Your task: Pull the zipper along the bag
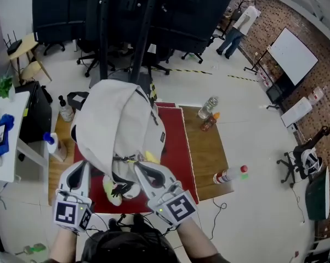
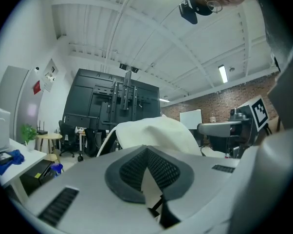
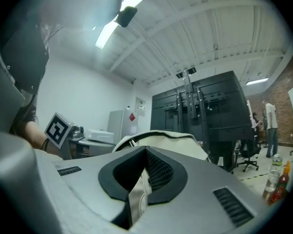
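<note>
My left tongs (image 2: 148, 172) are pinched tight on fabric of the cream bag (image 1: 118, 125). My right tongs (image 3: 140, 179) are clamped just as tight on its near edge, further right. The bag is held up by the 2, above the red mat (image 1: 176, 147) on the table (image 1: 209, 152).

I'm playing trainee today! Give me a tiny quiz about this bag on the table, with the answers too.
1. True or false: a red mat lies under the bag.
2. What are the left gripper's jaws shut on? A) the bag B) a bottle C) nothing
3. Are the right gripper's jaws open or shut?
Key: 1 true; 2 A; 3 shut, on the bag.
</note>
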Tool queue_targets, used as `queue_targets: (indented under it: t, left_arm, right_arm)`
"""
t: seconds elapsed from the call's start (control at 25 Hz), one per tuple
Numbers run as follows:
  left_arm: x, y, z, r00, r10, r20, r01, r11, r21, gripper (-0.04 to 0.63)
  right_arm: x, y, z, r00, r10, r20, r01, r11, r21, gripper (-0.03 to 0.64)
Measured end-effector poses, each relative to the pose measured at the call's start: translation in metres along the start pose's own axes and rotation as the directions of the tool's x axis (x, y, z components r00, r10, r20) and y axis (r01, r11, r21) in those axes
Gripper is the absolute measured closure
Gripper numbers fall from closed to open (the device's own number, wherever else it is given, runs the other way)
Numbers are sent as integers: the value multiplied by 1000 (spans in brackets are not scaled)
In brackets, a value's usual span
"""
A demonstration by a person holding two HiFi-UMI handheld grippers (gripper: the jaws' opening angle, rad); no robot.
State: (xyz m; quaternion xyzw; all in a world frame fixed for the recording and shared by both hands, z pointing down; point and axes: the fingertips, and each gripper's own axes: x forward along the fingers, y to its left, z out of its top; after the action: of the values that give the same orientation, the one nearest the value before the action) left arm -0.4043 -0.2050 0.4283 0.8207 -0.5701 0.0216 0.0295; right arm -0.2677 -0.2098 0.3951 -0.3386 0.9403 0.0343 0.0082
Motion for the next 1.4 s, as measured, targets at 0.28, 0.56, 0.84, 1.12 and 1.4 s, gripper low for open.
queue_targets:
  t: [0.28,0.56,0.84,1.12,1.4]
  left_arm:
    - [5,12,8,994,112,17,-111,994,-10,563]
    - [14,21,5,987,159,2,-159,987,0,563]
    - [21,19,2,986,160,-46,-159,987,7,563]
    - [21,19,4,989,149,-21,-149,989,21,563]
    - [11,13,8,992,127,-2,-127,992,24,563]
  right_arm:
    - [26,11,-13,942,296,-155,-307,950,-50,511]
    - [52,7,-23,892,399,-212,-426,899,-102,485]
    - [59,15,-34,862,433,-264,-476,870,-128,495]
    - [44,23,-28,858,441,-265,-481,870,-108,523]
    - [31,45,-27,871,420,-253,-446,894,-50,531]
